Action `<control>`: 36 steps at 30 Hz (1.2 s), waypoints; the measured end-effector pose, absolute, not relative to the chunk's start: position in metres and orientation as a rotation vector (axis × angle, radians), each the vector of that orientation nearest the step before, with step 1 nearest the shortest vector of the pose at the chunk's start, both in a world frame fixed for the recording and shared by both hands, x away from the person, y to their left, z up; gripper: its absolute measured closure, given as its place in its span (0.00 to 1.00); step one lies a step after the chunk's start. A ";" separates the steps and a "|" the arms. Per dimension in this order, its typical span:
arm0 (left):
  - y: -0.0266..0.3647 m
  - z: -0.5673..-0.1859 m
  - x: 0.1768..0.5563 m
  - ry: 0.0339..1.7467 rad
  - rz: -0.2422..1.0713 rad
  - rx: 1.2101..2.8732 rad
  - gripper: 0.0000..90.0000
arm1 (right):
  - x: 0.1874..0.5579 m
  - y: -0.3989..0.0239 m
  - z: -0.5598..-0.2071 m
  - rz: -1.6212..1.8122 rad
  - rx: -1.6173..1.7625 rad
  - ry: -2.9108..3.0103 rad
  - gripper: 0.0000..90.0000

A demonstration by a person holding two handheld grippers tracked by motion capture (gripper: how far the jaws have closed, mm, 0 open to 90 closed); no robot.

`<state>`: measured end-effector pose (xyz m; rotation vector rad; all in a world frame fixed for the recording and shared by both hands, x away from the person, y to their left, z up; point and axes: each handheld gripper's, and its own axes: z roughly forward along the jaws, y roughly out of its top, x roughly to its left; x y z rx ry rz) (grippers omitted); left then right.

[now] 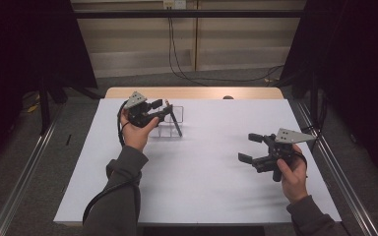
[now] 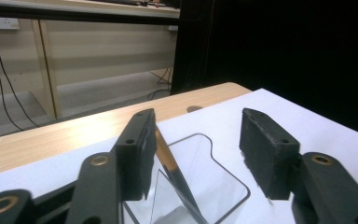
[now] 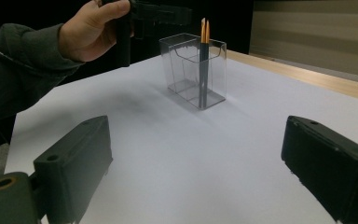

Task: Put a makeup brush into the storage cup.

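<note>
A: Nearest to us is our right gripper (image 1: 257, 147), low at the right of the white table (image 1: 216, 187). What do we make of its state?

B: Released. In the right gripper view the two black jaws stand wide apart with bare table between them, and nothing is in their grasp. It sits well apart from anything else.

A: So the thing that matters lies farther off?

B: Yes. Beyond it and toward the left stands the clear holder (image 3: 193, 70), a see-through box with inner compartments, resting on the table near the far edge. In it is a dark pencil (image 3: 203, 60) with orange ends at the top. We cannot say from here which compartment it is in.

A: And its long axis?

B: In the right gripper view it reads nearly upright. In the high view it leans, the top toward our left gripper (image 1: 163, 109) and the foot away to the right. So we judge it tilted against the holder's wall, the top end the reachable one.

A: Which hand is nearer?

B: The left hand (image 1: 139, 130), clearly. Its gripper hovers just at the holder's top. In the left gripper view the jaws are parted, and the pencil's upper end (image 2: 168, 156) lies just beside the left-hand jaw, not clamped.

A: Then any move here falls to the left gripper?

B: That is our judgement: close on the top end and draw along the lean.
</note>
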<state>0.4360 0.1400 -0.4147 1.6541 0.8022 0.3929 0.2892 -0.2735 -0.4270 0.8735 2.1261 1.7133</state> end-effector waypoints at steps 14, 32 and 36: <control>0.144 -0.411 0.429 0.797 0.399 1.663 0.37 | 0.289 -0.272 -0.427 1.708 0.862 2.131 0.09; 0.147 -0.413 0.417 0.774 0.381 1.675 0.21 | 0.290 -0.271 -0.427 1.706 0.859 2.136 0.09; 0.148 -0.415 0.414 0.767 0.376 1.666 0.19 | 0.290 -0.272 -0.428 1.705 0.857 2.137 0.09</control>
